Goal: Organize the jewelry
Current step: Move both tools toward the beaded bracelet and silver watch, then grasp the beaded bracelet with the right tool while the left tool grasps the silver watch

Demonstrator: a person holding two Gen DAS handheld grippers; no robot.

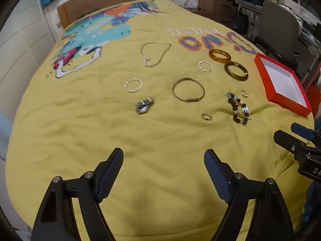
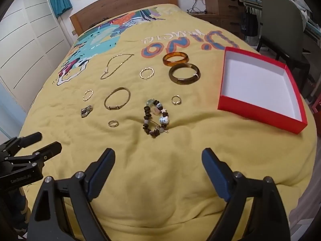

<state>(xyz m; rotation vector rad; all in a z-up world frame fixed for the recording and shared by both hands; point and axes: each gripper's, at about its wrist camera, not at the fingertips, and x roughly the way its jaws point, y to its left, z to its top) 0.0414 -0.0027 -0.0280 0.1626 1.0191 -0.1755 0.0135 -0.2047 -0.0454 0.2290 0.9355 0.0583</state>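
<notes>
Two claws, the left claw (image 1: 163, 156) and the right claw (image 2: 158, 156), hang spread wide with nothing in them over the near end of a bed (image 2: 160, 190) with a yellow cover. A little further lie a small ring (image 2: 113, 123), a beaded bracelet (image 2: 155, 118) and what may be a watch (image 1: 144, 105), which is blurry. Beyond them sit a thin gold bangle (image 2: 117, 98), two brown bangles (image 2: 184, 74), a gold chain (image 2: 115, 65), and a red box (image 2: 260, 88) off to the right, open with a white inside.
</notes>
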